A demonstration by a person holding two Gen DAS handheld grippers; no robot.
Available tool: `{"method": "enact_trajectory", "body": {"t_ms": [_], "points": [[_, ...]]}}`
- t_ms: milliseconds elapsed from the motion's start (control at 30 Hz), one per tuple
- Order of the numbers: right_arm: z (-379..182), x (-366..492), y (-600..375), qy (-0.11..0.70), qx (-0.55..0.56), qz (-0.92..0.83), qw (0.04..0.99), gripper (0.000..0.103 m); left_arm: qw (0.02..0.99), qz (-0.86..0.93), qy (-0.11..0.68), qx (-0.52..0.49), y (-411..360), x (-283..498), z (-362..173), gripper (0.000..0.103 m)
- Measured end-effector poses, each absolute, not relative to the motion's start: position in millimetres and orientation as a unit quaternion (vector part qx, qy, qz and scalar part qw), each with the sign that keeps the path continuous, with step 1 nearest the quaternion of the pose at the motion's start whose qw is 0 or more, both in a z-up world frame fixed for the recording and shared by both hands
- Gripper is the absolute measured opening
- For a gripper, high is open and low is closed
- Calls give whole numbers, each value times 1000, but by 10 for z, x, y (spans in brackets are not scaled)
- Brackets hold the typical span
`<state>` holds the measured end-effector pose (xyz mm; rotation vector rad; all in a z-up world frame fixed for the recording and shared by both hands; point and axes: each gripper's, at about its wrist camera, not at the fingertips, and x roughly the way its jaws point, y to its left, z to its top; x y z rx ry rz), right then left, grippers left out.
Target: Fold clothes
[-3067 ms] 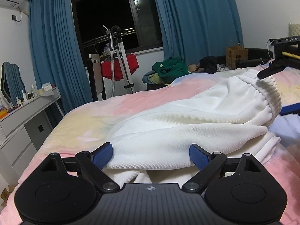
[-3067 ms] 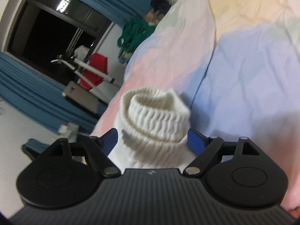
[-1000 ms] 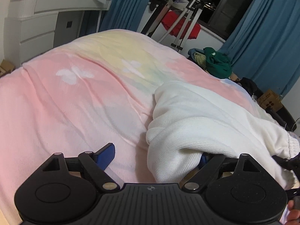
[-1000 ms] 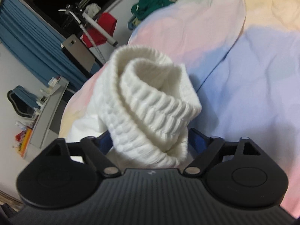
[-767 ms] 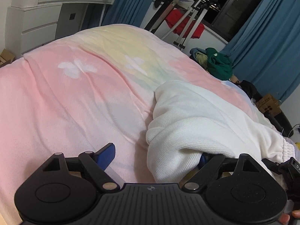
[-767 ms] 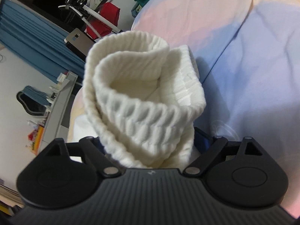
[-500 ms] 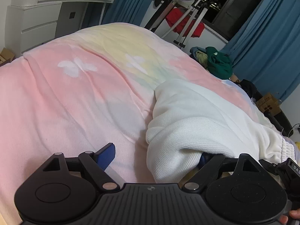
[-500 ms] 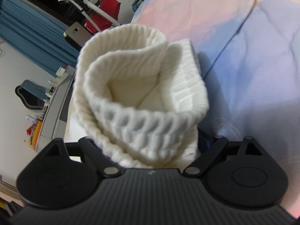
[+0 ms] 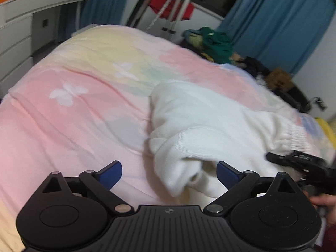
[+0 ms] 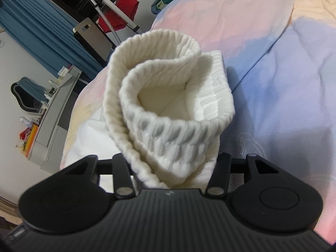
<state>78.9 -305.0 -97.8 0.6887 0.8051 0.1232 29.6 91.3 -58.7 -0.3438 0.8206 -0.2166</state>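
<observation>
left claw (image 9: 169,173) spread wide, empty, low over bedspread (image 9: 84,105) | right claw (image 10: 174,163) clamped on white garment (image 10: 168,109)

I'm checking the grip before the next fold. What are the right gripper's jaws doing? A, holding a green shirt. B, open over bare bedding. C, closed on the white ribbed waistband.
C: in the right wrist view the right gripper has its jaws pinched on the bunched white ribbed waistband.

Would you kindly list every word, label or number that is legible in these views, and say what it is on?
No text is legible in either view.
Right gripper, shut on the white trousers: pale lettering on its black body, too blurred to read.
Cardboard box: dark print, too blurred to read.
</observation>
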Motion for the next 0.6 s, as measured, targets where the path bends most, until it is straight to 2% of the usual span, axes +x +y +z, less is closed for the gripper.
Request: {"method": "enact_trajectory", "body": {"t_ms": [167,300,433,600], "points": [[-931,701,-2977,370,313,43,874,51,892,-130,363,-237,1132,475,-410,103],[-928,755,-2962,370,315,41,873,51,873,-125,390,-266,1158,920,-553,103],[-924,808,-2946,370,318,39,872,51,831,-139,450,-296,1111,1360,-893,102],[-932,832,-2945,371,318,36,872,52,815,-167,474,-290,987,1537,-1114,102]]}}
